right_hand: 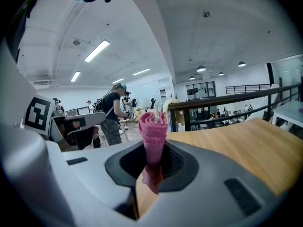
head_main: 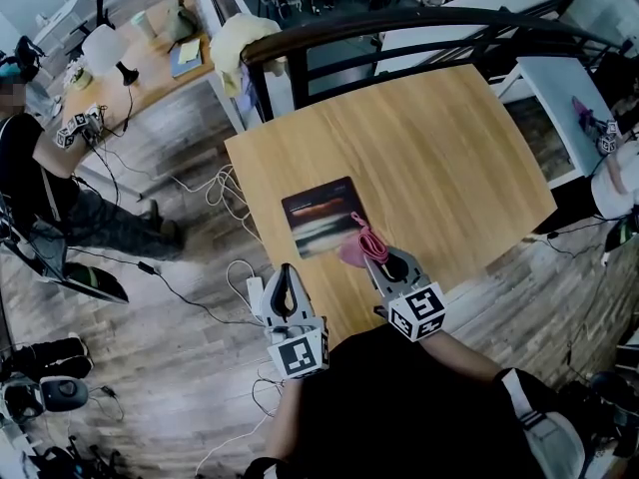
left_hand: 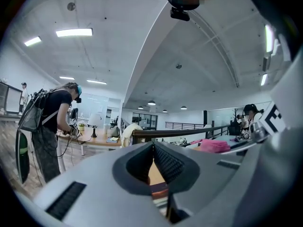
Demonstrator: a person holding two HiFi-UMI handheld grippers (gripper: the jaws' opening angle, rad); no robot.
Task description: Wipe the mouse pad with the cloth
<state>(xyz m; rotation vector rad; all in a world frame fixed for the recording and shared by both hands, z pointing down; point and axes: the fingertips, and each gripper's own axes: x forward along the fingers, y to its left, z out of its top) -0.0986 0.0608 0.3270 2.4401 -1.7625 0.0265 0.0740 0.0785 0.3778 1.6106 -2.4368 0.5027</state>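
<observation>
Right gripper (head_main: 375,255) pinches the pink cloth (head_main: 351,252), left gripper (head_main: 287,277) is closed and empty; wiping seems about to begin, so next lower the cloth onto the centre-frame mouse pad (head_main: 318,218).

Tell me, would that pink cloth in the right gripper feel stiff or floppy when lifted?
Probably floppy: the pink cloth bunches into soft folds where the right gripper pinches it. It is likely light, since that narrow pinch holds it. Its textured weave probably resists slipping.

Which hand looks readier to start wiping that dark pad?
Right: the right tongs are shut on the pink cloth beside the mouse pad; the left tongs are shut, empty.
</observation>
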